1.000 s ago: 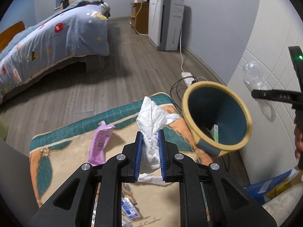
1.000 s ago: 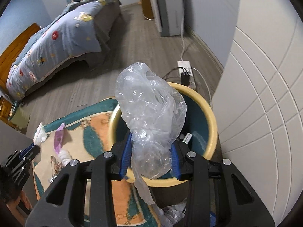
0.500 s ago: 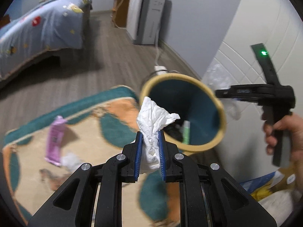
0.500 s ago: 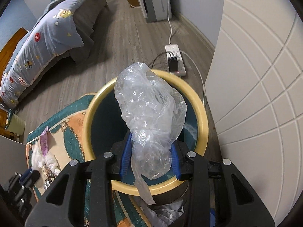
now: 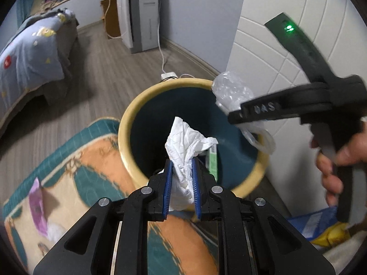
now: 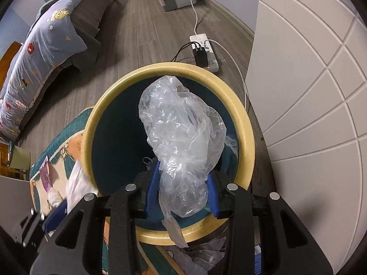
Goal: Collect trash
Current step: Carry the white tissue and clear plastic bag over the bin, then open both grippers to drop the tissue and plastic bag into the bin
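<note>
Trash occupies both tools: the left tongs (image 5: 181, 184) are clenched on a crumpled white tissue (image 5: 187, 146) held over the near rim of the bin (image 5: 125, 123), and the right tongs (image 6: 182, 191) are clamped on a crumpled clear plastic bag (image 6: 181, 137) held above the bin's open mouth. The bin, yellow-rimmed with a dark teal interior, stands on the wooden floor (image 6: 146, 32) at the edge of a patterned rug (image 5: 96, 160), beside a white panelled wall (image 6: 309, 91). A purple wrapper (image 5: 37, 208) lies on the rug, and a power strip (image 6: 205, 52) lies on the floor beyond the bin.
</note>
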Available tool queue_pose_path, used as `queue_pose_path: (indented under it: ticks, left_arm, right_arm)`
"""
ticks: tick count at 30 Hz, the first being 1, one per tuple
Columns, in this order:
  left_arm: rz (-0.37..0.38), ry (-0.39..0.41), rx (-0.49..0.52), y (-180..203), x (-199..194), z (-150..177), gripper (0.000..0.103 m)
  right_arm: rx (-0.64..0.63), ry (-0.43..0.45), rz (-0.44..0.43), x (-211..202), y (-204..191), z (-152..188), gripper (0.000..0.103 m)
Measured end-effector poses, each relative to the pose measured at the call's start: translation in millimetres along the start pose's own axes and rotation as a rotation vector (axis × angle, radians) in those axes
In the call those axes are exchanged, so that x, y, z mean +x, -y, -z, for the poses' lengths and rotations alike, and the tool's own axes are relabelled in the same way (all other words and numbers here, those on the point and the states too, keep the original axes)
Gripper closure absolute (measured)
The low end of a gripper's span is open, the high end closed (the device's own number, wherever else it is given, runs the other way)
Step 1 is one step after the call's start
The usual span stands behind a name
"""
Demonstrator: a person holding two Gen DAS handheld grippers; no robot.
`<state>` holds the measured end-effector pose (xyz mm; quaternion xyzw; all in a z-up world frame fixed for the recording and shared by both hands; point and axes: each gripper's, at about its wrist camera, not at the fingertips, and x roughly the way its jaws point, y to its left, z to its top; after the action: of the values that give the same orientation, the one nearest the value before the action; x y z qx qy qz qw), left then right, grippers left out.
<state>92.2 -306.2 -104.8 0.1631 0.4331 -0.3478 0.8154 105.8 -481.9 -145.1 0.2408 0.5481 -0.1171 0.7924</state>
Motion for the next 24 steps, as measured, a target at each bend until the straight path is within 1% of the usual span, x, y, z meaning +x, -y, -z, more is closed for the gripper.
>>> queue_pose_path:
  ticks: [3,6,7,8,10,12,14,16,17,18,20,24]
  left_arm:
    - [-0.026,-0.015,0.014,-2.6,15.0,-6.7,0.084]
    - [-0.051,-0.01,0.025,-6.5,22.4,-10.1,0.078]
    - [-0.055,-0.003,0.024,-7.7,22.3,-10.1,0.069]
    - [-0.064,0.008,0.017,-9.1,21.8,-9.1,0.054]
    - [-0.069,0.023,0.004,-12.1,20.5,-7.3,0.041]
    - [-0.082,0.025,0.001,-14.2,20.0,-5.3,0.038]
    - [-0.096,0.026,-0.009,-17.4,20.6,-4.7,0.025]
    - [-0.112,0.037,-0.017,-20.4,15.7,-2.3,0.019]
    - [-0.125,0.042,-0.023,-22.3,13.7,-0.8,0.013]
    - [-0.135,0.044,-0.03,-24.3,11.3,1.5,0.01]
    - [-0.144,0.043,-0.045,-28.7,5.8,6.6,0.009]
    - [-0.156,0.046,-0.08,-39.7,-8.7,14.5,0.008]
  right_arm:
    - [0.003,0.001,-0.002,0.3,-1.1,0.2,0.067]
    - [0.014,0.01,-0.009,-0.2,-0.5,-0.6,0.066]
    - [0.016,0.014,-0.01,-0.5,0.2,-1.4,0.066]
    - [0.018,0.016,-0.011,-0.5,1.4,-2.6,0.066]
    - [0.026,0.022,-0.014,-0.9,3.5,-3.0,0.062]
    - [0.033,0.029,-0.017,-1.8,4.2,-3.8,0.051]
    - [0.03,0.038,-0.017,-3.6,2.8,-4.3,0.044]
    - [0.022,0.048,-0.021,-6.0,0.3,-4.6,0.035]
    - [0.019,0.052,-0.024,-7.2,-0.6,-5.0,0.023]
    - [0.017,0.059,-0.027,-9.0,-1.8,-5.4,0.011]
    - [0.012,0.078,-0.031,-13.4,-3.8,-6.4,0.006]
    - [-0.017,0.094,-0.04,-20.5,-15.9,-5.8,0.006]
